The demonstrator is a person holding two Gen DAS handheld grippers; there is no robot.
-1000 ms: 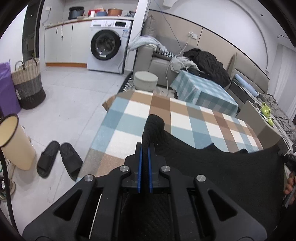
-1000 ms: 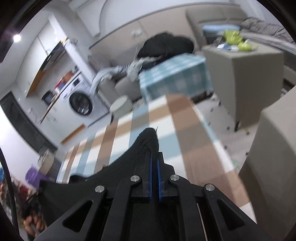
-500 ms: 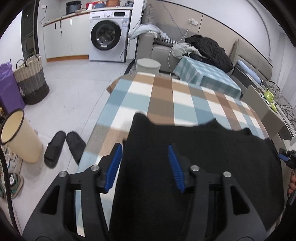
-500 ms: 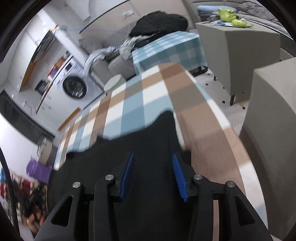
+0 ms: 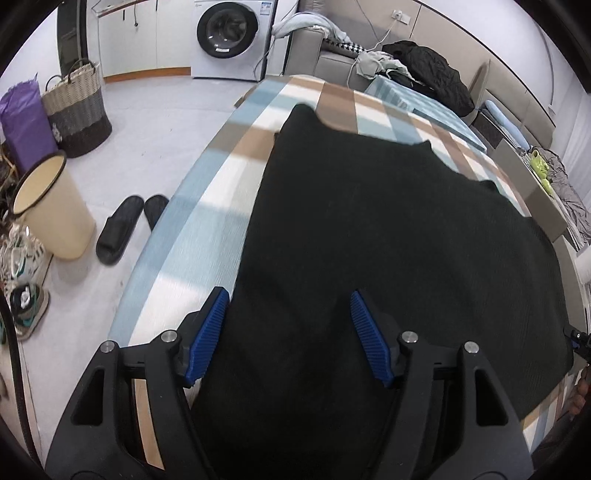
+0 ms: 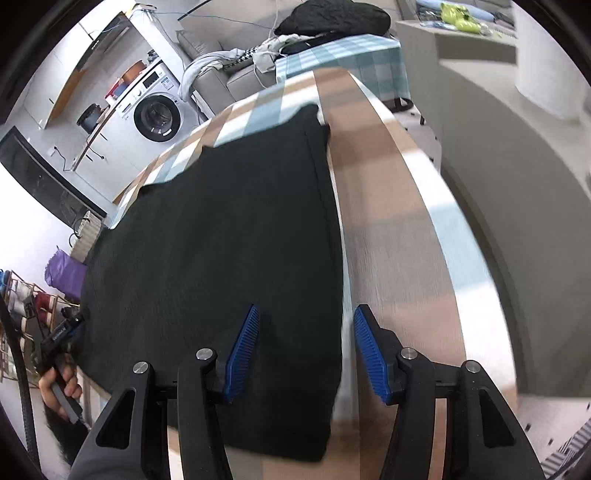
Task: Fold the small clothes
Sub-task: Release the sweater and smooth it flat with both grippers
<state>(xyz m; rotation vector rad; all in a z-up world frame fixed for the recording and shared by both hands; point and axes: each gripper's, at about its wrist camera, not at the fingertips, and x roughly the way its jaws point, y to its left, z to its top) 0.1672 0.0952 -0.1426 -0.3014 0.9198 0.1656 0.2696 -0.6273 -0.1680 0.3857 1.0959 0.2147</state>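
A black knitted garment (image 5: 388,236) lies spread flat on the checked table (image 5: 207,192). It also shows in the right wrist view (image 6: 229,236), with its right edge near the table's brown stripe (image 6: 388,206). My left gripper (image 5: 290,334) is open and empty, just above the garment's near left part. My right gripper (image 6: 304,350) is open and empty, straddling the garment's near right edge. The left gripper's tip (image 6: 61,334) shows at the garment's far left side in the right wrist view.
On the floor to the left are black slippers (image 5: 125,225), a beige bin (image 5: 51,206), a woven basket (image 5: 75,107) and shoes. A washing machine (image 5: 231,35) and a sofa with clothes (image 5: 424,62) stand beyond the table. A grey cabinet (image 6: 517,147) stands to the right.
Both grippers were shut on the garment's corners and held it up a second ago. They opened, the garment dropped flat on the table, and both grippers have pulled back toward the near edge.
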